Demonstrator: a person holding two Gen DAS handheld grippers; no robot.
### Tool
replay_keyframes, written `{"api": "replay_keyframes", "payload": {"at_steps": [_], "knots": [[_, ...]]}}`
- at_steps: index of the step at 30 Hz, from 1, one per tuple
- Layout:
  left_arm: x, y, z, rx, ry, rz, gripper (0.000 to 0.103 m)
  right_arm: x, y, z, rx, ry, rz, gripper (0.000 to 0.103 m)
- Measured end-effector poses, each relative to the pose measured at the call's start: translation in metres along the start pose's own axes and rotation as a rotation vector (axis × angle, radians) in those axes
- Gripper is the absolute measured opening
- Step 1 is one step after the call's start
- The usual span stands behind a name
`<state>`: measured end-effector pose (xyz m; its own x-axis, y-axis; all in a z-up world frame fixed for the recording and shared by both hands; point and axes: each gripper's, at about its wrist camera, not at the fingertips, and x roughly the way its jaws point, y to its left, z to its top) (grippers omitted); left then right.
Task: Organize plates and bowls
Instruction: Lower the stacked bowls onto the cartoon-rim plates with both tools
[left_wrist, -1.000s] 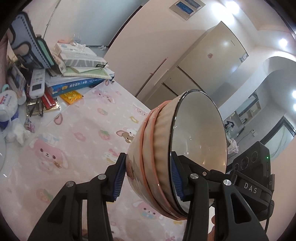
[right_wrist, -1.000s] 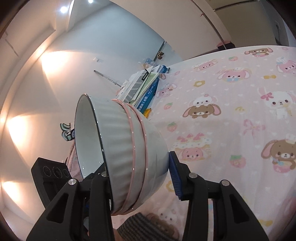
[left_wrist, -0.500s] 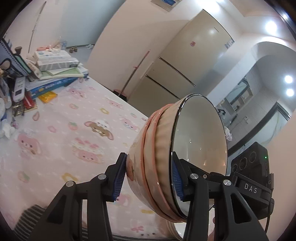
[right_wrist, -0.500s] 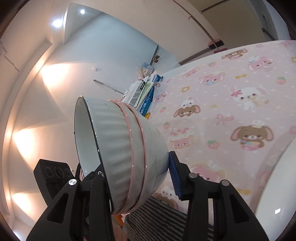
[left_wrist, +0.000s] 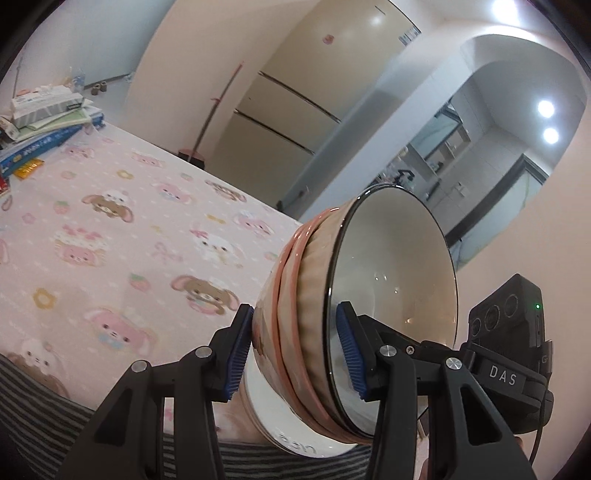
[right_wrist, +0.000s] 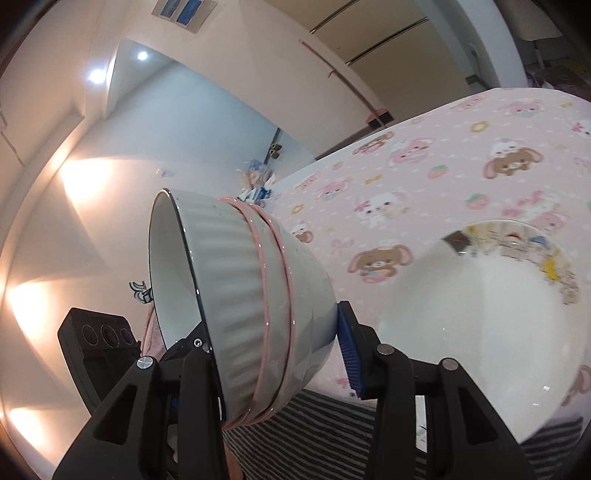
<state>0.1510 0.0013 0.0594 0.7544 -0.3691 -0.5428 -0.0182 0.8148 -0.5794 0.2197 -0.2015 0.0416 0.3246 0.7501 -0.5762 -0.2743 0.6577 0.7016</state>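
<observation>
A stack of three nested bowls (left_wrist: 391, 280) hangs tipped on its side above the table. The inner bowl is ribbed with a dark rim and the outer two have pink rims. My left gripper (left_wrist: 295, 354) is shut on one side of the stack's wall, one blue pad outside and one inside. My right gripper (right_wrist: 273, 354) is shut on the opposite side of the same stack (right_wrist: 236, 295); its inner pad is hidden. A large white bowl (right_wrist: 480, 314) with cartoon pictures along its rim sits on the table just below and to the right; its edge (left_wrist: 280, 424) shows under the stack.
The table wears a pink cartoon-animal cloth (left_wrist: 110, 221). A pile of books and boxes (left_wrist: 44, 110) lies at its far left corner. Grey striped fabric (right_wrist: 314, 424) fills the near edge. Beyond the table stand tall beige cabinet doors (left_wrist: 295, 92).
Both grippers have carried the bowl stack across the table and slightly up, away from the book pile. The large white bowl has come into view beneath it. Neither grip has changed.
</observation>
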Motion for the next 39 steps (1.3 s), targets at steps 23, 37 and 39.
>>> {"api": "replay_keyframes", "payload": {"at_steps": [23, 37, 39], "knots": [[0.072, -0.043, -0.064, 0.059, 0.174, 0.016, 0.048, -0.041, -0.097, -0.024, 0.122, 0.036, -0.099, 0.042], [0.099, -0.032, -0.079, 0.040, 0.250, 0.043, 0.048, -0.024, -0.130, -0.036, 0.198, 0.089, -0.110, 0.042], [0.102, -0.031, -0.080, 0.037, 0.258, 0.043, 0.048, -0.023, -0.134, -0.037, 0.205, 0.092, -0.112, 0.042]]}}
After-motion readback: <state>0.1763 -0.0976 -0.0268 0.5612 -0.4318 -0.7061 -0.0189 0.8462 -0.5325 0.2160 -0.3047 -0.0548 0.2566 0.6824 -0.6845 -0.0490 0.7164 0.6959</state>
